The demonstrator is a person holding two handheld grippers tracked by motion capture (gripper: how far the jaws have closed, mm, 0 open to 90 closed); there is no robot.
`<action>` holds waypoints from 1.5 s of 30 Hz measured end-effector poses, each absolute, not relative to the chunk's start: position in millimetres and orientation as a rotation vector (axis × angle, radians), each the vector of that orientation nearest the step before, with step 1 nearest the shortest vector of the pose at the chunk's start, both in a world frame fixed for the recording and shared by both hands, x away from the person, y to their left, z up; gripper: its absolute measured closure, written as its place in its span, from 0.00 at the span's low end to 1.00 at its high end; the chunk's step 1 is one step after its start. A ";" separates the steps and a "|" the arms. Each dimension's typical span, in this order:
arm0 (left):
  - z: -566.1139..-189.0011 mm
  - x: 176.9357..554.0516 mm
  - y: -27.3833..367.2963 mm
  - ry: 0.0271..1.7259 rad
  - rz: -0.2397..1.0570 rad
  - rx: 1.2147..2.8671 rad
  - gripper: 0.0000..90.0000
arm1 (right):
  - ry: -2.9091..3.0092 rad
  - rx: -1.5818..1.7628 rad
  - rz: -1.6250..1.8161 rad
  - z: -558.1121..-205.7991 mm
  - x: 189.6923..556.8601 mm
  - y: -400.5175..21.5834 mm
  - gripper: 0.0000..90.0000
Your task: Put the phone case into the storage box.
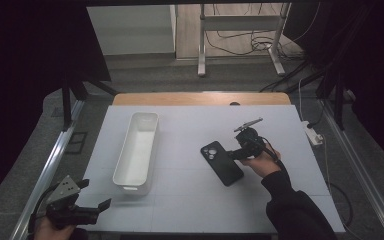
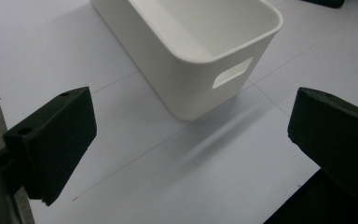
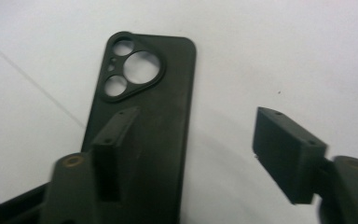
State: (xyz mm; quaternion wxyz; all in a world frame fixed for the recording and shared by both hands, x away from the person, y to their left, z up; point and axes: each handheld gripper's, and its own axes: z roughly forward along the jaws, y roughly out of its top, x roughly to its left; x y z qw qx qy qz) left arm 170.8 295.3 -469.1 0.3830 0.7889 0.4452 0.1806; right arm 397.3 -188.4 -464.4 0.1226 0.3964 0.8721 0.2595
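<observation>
Left hand-held gripper (image 1: 94,209): low at the near left corner of the table (image 1: 190,210), held in the person's left hand (image 1: 47,229); jaws spread wide with nothing between them, pointing right and a little away, toward the near end of the bin.
Left gripper view: bare table between the two black jaws; the bin's near end with its handle slot sits ahead, apart from the jaws.
White bin (image 1: 137,150): long, narrow, upright, left of centre on the table, running from near to far; nothing can be seen inside it.
Phone case (image 1: 222,163): black, flat on the table right of centre, camera cut-outs at its far end.
Right hand-held gripper (image 1: 236,153): at the case's right edge, held in the right hand (image 1: 261,162), dark sleeve (image 1: 292,207) coming from the near right; jaws wide apart, one jaw over the case, the other over bare table, gripping nothing.
</observation>
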 end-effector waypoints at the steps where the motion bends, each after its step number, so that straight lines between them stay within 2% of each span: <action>1: -469.1 170.8 295.3 1.135 0.461 2.012 0.02 | 2.544 1.157 0.757 -464.4 397.3 -188.4 0.29; 2: -469.1 170.8 295.2 1.136 0.459 2.011 0.02 | 2.546 1.151 0.749 -463.9 395.6 -188.4 0.25; 3: -469.0 170.8 295.2 1.135 0.461 2.012 0.02 | 2.556 1.149 0.743 -464.0 392.6 -188.3 0.15; 4: -469.0 170.8 295.2 1.135 0.460 2.013 0.02 | 2.556 1.149 0.743 -464.0 392.6 -188.3 0.15; 5: -469.0 170.7 295.2 1.135 0.460 2.013 0.02 | 2.563 1.186 0.743 -464.7 391.5 -188.4 0.05; 8: -469.0 170.7 295.2 1.134 0.460 2.014 0.02 | 2.588 1.206 0.737 -466.3 391.0 -188.2 0.00; 17: -469.0 170.7 296.3 1.136 0.453 2.002 0.02 | 2.576 1.191 0.771 -463.6 388.8 -184.9 0.00; 34: -469.3 172.7 299.7 1.156 0.417 1.979 0.02 | 2.645 1.135 0.744 -475.5 381.9 -149.1 0.00; 45: -469.2 172.9 299.7 1.152 0.415 1.979 0.02 | 2.646 1.150 0.685 -490.4 382.6 -151.0 0.00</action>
